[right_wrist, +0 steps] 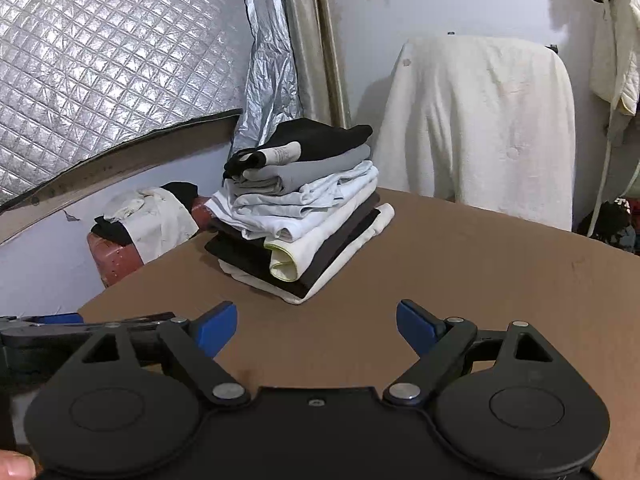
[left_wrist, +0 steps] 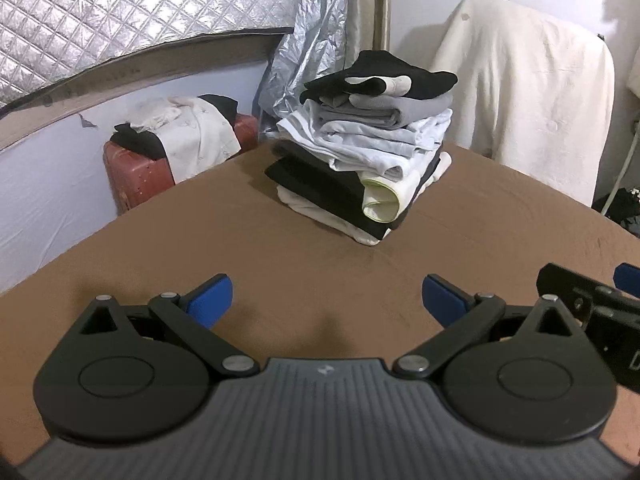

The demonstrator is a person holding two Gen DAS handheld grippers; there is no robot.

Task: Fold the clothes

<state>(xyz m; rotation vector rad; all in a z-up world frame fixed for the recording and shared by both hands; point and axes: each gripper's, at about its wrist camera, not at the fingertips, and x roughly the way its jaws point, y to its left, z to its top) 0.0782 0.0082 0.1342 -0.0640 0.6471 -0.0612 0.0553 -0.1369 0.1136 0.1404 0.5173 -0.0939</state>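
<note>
Indoor light is falling evenly, moderately bright; the quilted foil sheet (right_wrist: 100,64) is throwing glare. Soft shadows are lying on the desk (left_wrist: 320,264). Fisheye bending is curving edges; focus is holding fairly sharp.

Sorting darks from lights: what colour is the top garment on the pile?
Black, with a pale label patch: the top garment shows best in the right wrist view.

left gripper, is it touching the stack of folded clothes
Apart. The left wrist view shows bare brown table between the open left gripper and the stack of folded clothes.
</note>
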